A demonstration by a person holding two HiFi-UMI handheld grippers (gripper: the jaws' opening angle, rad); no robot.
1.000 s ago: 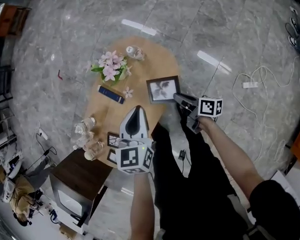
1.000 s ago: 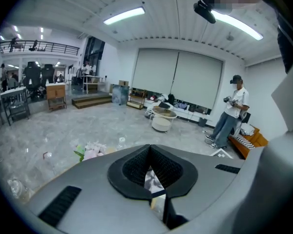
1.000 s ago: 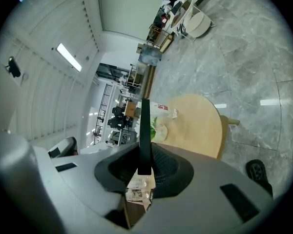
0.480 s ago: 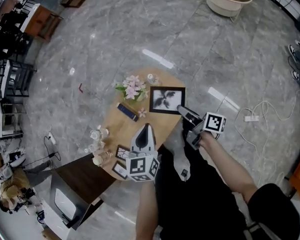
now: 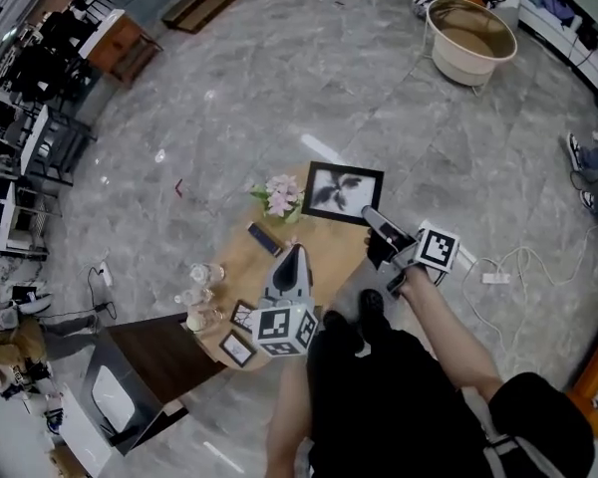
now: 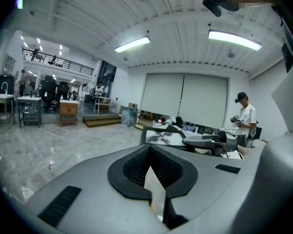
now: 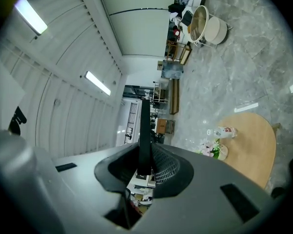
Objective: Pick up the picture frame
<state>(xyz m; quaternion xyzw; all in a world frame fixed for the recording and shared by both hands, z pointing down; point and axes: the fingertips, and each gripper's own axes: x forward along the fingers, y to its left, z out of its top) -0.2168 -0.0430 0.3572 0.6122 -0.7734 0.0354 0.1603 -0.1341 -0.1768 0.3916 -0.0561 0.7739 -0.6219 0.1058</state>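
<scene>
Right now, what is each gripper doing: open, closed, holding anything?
Left gripper: closed, nothing between its jaws.
Right gripper: closed on the edge of the picture frame.

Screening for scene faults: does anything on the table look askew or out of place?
A clear bottle lies on its side on the wooden table, next to the pink flowers; no spill shows. The picture frame is off the table, clamped by its edge in the right gripper, as the task wants.
</scene>
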